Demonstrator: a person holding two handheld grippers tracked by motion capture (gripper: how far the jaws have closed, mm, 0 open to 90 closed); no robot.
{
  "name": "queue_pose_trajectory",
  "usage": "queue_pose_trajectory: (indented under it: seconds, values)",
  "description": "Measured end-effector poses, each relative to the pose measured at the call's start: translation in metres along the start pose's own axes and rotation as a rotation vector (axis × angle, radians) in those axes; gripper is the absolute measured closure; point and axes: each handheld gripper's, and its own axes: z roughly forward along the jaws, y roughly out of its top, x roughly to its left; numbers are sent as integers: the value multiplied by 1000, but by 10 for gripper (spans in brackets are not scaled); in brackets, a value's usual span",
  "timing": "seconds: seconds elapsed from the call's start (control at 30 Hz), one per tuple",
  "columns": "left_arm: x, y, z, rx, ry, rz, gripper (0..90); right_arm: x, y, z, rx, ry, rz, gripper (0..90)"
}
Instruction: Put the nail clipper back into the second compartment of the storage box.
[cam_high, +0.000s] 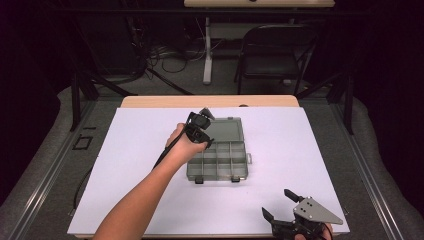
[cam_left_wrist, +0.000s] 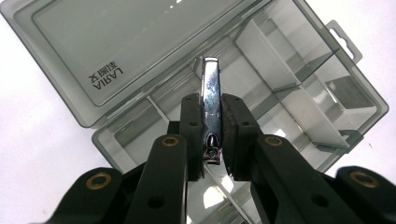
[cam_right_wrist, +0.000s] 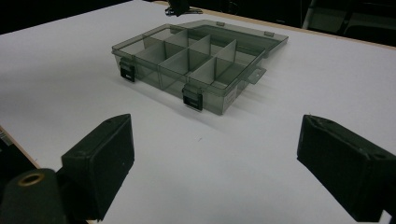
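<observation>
So the left gripper (cam_left_wrist: 212, 135) has its two black jaws clamped tight on a shiny silver metal nail clipper (cam_left_wrist: 211, 109). The clipper stands on edge between the pads, its lever end poking out past the jaw tips. In the left gripper view it hangs right over the smoky grey see-through plastic organizer box (cam_left_wrist: 299, 79), roughly above the compartments next to the hinge. I can't tell whether the clipper's tip is touching a divider or just hovering.

The box sits open near the middle of the white table cover (cam_high: 280, 125), with its flat lid (cam_high: 225, 129) folded back onto the table on the far side. The lid has a little printed label on it, seen upside down in the left gripper view. Inside the box are white-ish dividers cutting it into small compartments, and the ones I can see look bare. Two black latches (cam_right_wrist: 192, 97) hang off the front wall.

In the high view the left hand (cam_high: 186, 144) is over the box's far-left corner, gripper pointed down.

The right gripper (cam_high: 289, 205) is parked at the near-right corner of the table, well apart from the box, jaws spread wide with nothing between them.
</observation>
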Motion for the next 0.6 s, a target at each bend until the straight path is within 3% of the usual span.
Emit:
queue_pose_trajectory:
  seconds: [0.6]
  values:
    - [2, -2, 21, 44, 5, -12, 795, 0, 0, 0, -3, 3, 2, 110]
